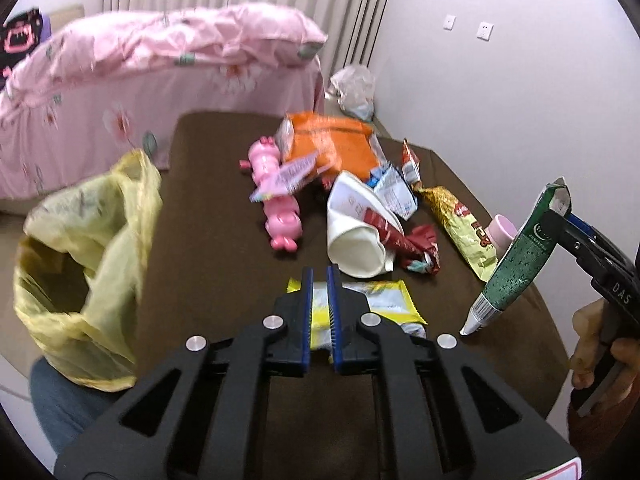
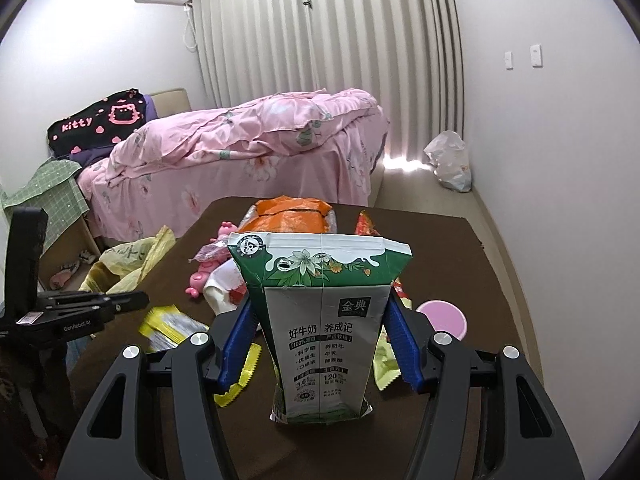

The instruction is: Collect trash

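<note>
Brown table (image 2: 440, 240), gripped milk carton (image 2: 320, 320) (upright)

Your left wrist camera sits just behind the left gripper (image 1: 319, 276), tilted steeply down at the brown table (image 1: 224, 216), close to the litter, facing the pink bed (image 1: 120, 80) and curtain. Your right wrist camera rides behind the right gripper (image 2: 320, 328), pitched less steeply, so you see more of the room; the milk carton (image 2: 320, 320) fills its centre at very close range. Both views share the table, the pink pig toy (image 1: 276, 196), the orange bag (image 1: 332, 144) and the yellow plastic bag (image 1: 80, 248). Each camera catches the other gripper at its edge.
</note>
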Demonstrator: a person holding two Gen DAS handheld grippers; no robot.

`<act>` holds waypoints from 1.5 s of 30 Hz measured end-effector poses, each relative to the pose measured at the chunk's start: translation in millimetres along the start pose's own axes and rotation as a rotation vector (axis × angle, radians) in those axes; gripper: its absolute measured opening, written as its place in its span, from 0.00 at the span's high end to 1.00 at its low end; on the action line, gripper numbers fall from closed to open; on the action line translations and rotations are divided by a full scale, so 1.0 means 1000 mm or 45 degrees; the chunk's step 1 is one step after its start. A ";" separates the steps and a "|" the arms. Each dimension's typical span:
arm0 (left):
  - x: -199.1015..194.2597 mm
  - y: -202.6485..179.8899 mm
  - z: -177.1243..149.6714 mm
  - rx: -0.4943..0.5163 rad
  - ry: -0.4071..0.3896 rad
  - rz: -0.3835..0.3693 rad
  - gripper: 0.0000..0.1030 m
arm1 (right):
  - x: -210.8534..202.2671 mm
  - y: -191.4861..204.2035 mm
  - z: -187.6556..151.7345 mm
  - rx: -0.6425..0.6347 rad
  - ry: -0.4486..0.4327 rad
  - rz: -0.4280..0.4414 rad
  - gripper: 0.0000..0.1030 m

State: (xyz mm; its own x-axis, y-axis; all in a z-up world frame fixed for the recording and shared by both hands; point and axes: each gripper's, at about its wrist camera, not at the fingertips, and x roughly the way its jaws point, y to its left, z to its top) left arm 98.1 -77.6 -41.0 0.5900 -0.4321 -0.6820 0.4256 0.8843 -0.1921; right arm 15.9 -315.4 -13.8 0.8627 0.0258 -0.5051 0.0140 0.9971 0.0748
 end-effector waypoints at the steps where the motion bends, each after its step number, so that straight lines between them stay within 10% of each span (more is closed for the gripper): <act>1: -0.003 0.001 0.002 -0.002 -0.005 -0.005 0.94 | -0.001 0.003 0.001 -0.009 -0.003 -0.001 0.44; 20: -0.051 -0.006 0.008 0.088 -0.121 0.009 0.95 | -0.037 -0.002 -0.011 0.053 -0.056 0.021 0.44; 25: -0.023 0.006 -0.005 -0.037 -0.010 -0.114 0.52 | -0.042 -0.010 -0.018 0.070 -0.062 0.003 0.44; 33: 0.053 0.012 -0.019 -0.191 0.221 -0.041 0.52 | -0.032 -0.010 -0.022 0.067 -0.027 0.001 0.44; 39: 0.030 0.005 -0.008 -0.164 0.080 -0.042 0.97 | -0.034 -0.003 -0.020 0.028 -0.031 -0.010 0.44; 45: -0.017 -0.002 0.000 -0.054 -0.054 0.016 0.98 | -0.040 0.003 -0.019 0.031 -0.052 0.021 0.44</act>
State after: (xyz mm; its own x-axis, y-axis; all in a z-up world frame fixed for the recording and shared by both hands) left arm 87.3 -72.3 -29.0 0.6240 -0.4276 -0.6540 0.3894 0.8958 -0.2142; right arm -27.7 -312.0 -9.4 0.8827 0.0386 -0.4683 0.0117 0.9945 0.1039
